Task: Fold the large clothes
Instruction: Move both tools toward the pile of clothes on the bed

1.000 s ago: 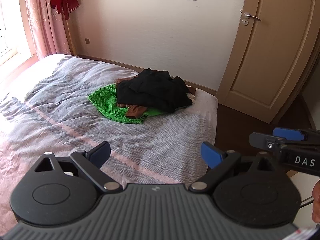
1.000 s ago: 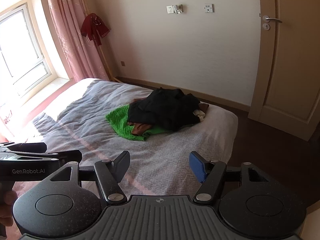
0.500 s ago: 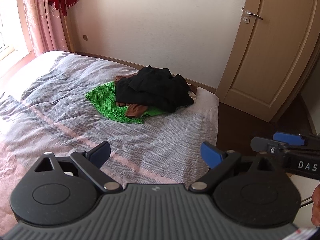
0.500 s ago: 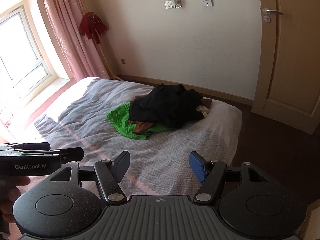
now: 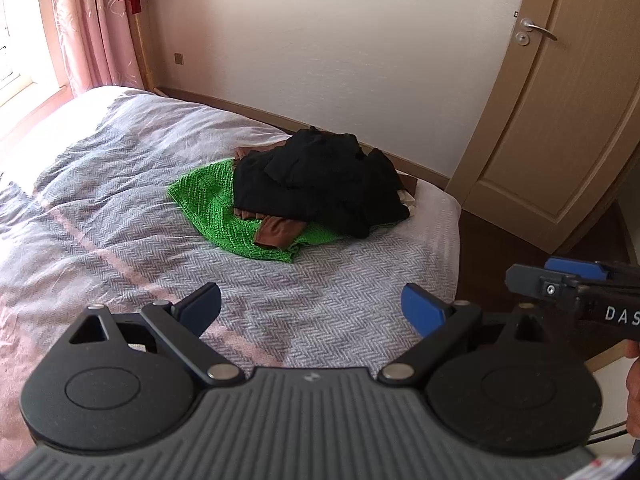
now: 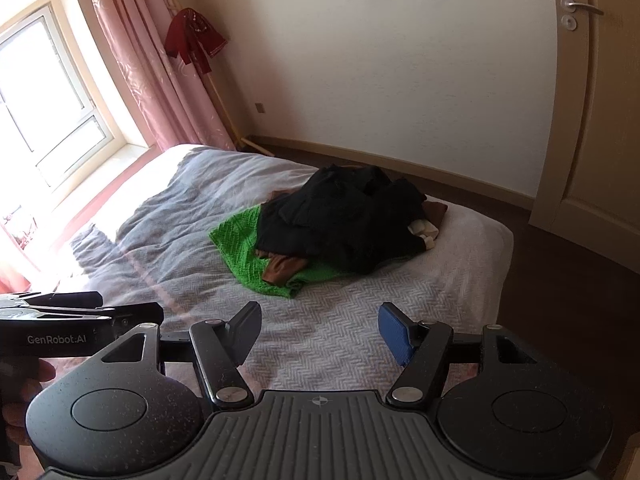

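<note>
Clearly nothing is folded yet: the clothes lie in a heap at about 12 o'clock from both our claws, near the far corner of the bed. A black garment sits on top, a green knit and a brown piece under it. We hold the left claw and right claw above the near bedding, both spread wide and empty, well apart from the heap. We judge this leaves bare bed in front for spreading a garment out.
</note>
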`<state>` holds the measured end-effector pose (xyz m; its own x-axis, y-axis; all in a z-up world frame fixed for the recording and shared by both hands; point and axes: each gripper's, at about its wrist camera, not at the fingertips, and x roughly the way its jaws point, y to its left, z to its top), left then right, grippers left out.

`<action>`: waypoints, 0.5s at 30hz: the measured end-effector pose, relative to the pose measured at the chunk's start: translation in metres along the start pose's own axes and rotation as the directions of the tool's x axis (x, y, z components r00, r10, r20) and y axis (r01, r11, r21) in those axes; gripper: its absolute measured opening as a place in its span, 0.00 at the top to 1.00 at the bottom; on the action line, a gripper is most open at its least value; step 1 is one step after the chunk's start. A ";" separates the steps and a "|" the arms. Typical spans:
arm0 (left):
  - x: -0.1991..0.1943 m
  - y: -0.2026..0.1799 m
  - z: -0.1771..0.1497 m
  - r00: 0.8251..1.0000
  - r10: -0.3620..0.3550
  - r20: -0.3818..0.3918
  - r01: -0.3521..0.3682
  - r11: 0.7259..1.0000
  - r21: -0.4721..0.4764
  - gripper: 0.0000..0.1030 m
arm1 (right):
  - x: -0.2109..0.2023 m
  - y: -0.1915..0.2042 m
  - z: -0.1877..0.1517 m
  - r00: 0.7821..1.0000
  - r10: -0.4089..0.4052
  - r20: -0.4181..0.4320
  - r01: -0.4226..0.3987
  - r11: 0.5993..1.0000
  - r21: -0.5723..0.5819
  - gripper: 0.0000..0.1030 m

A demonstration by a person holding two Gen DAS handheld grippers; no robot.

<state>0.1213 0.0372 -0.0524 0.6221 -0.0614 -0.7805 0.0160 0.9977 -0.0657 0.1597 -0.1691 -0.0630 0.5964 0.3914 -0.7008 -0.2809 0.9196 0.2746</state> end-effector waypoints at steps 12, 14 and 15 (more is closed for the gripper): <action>0.165 -0.003 0.067 0.995 0.003 -0.095 -0.006 1.000 -0.027 0.09 | 0.148 -0.086 0.061 0.997 -0.010 -0.071 0.011 1.000 0.012 0.39; 0.191 -0.002 0.078 0.994 -0.001 -0.106 -0.003 0.999 -0.035 0.09 | 0.174 -0.096 0.069 0.997 -0.009 -0.077 0.010 1.000 0.009 0.39; 0.205 -0.001 0.083 0.994 -0.004 -0.111 -0.001 0.999 -0.041 0.09 | 0.186 -0.101 0.074 0.997 -0.014 -0.081 0.015 1.000 0.007 0.39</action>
<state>0.3136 0.0257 -0.1610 0.5314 -0.0682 -0.8444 -0.0163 0.9957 -0.0907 0.3542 -0.1863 -0.1725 0.5376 0.3744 -0.7556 -0.2669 0.9255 0.2687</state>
